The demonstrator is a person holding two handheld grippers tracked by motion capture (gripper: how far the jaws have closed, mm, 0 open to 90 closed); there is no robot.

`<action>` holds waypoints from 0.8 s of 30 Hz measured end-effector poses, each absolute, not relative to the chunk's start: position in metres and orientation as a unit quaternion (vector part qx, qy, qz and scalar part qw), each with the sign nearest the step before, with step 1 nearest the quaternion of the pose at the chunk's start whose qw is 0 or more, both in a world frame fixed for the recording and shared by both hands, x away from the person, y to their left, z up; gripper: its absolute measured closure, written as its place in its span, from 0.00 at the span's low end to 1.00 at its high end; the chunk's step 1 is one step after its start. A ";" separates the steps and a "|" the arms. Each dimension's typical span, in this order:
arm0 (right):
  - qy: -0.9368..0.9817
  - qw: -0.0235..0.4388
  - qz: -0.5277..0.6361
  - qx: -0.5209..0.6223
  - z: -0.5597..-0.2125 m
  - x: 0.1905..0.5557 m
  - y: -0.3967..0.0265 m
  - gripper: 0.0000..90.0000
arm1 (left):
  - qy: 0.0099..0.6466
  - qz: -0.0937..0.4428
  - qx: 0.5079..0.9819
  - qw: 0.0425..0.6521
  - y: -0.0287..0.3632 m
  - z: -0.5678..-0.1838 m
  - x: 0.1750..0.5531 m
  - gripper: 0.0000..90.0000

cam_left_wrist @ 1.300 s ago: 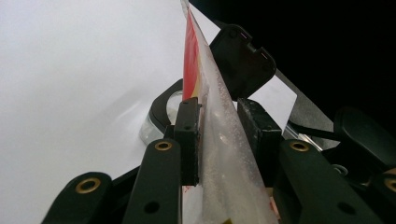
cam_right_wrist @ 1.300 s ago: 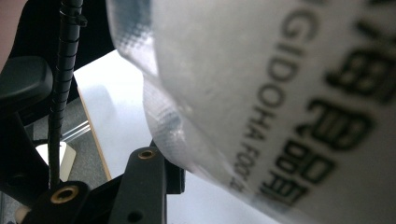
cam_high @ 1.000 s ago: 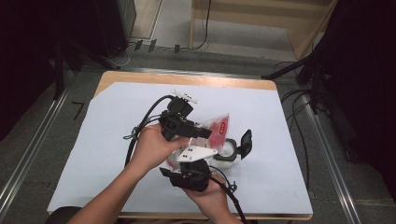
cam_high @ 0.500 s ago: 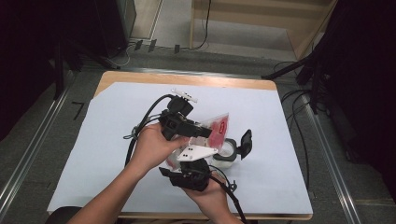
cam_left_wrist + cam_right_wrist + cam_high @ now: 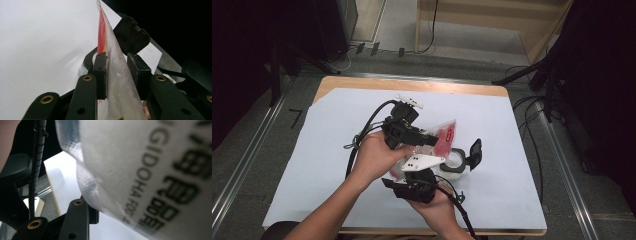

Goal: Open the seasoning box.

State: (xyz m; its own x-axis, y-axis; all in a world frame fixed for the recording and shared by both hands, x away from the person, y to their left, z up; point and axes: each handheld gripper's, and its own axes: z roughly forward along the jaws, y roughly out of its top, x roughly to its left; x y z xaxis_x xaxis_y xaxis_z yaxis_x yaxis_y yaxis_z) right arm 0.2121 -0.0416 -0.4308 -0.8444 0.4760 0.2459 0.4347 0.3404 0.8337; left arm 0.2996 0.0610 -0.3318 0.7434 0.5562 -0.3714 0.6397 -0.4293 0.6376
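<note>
At the centre of the high view, both the left hand-held gripper (image 5: 429, 140) and right hand-held gripper (image 5: 404, 172) pinch the pouch (image 5: 443, 136) above the open-lidded container (image 5: 456, 162), and pouring looks not yet done.

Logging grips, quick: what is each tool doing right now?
Left tool: closed on the bag.
Right tool: bag against it, grip cannot be told.
</note>
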 end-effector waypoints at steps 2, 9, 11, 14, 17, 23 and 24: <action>0.818 0.019 0.504 0.278 -0.430 0.212 -0.042 0.71 | 0.354 -0.053 0.844 0.400 0.061 -0.331 0.300 0.79; 0.818 0.016 0.503 0.279 -0.429 0.212 -0.042 0.71 | 0.354 -0.053 0.843 0.403 0.061 -0.331 0.299 0.78; 0.818 0.015 0.503 0.278 -0.429 0.212 -0.042 0.71 | 0.354 -0.052 0.843 0.403 0.060 -0.331 0.299 0.78; 0.819 0.015 0.502 0.279 -0.429 0.212 -0.042 0.71 | 0.353 -0.054 0.842 0.404 0.060 -0.331 0.299 0.78; 0.819 0.015 0.502 0.279 -0.429 0.211 -0.042 0.71 | 0.354 -0.053 0.842 0.404 0.060 -0.331 0.299 0.78; 0.821 0.015 0.499 0.279 -0.429 0.211 -0.043 0.71 | 0.355 -0.056 0.842 0.403 0.060 -0.332 0.299 0.78; 0.821 0.015 0.498 0.279 -0.429 0.211 -0.043 0.71 | 0.354 -0.056 0.842 0.403 0.060 -0.332 0.299 0.78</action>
State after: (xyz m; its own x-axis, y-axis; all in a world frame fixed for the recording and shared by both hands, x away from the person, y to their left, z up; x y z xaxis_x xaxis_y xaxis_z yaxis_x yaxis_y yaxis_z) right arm 0.2110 -0.0433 -0.4291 -0.8438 0.4734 0.2526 0.4427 0.3481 0.8264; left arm 0.2991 0.0596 -0.3324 0.7435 0.5504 -0.3799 0.6410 -0.4247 0.6393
